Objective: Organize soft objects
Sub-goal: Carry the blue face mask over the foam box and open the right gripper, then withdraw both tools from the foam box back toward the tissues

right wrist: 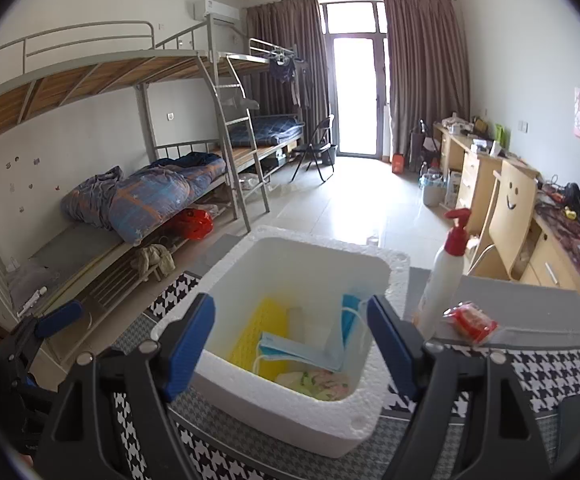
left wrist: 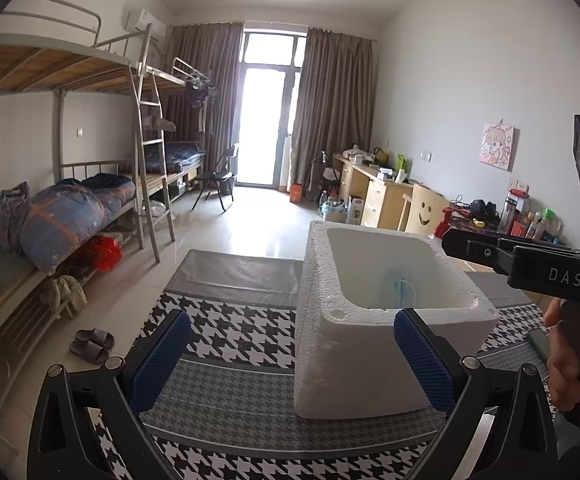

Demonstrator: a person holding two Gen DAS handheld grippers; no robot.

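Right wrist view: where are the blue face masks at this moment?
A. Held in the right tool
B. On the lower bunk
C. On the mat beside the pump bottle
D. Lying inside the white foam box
D: the blue face masks lie inside the white foam box, against a yellow item, while the right tool is open and holds nothing.

White foam box (right wrist: 290, 404), open-topped, upright near the cloth-covered tabletop's (right wrist: 561, 372) front edge, holding a yellow mesh cloth (right wrist: 260, 330) against its left wall, two blue face masks (right wrist: 297, 354) slumped across the middle, and a pale floral piece (right wrist: 321, 386) at the near wall.
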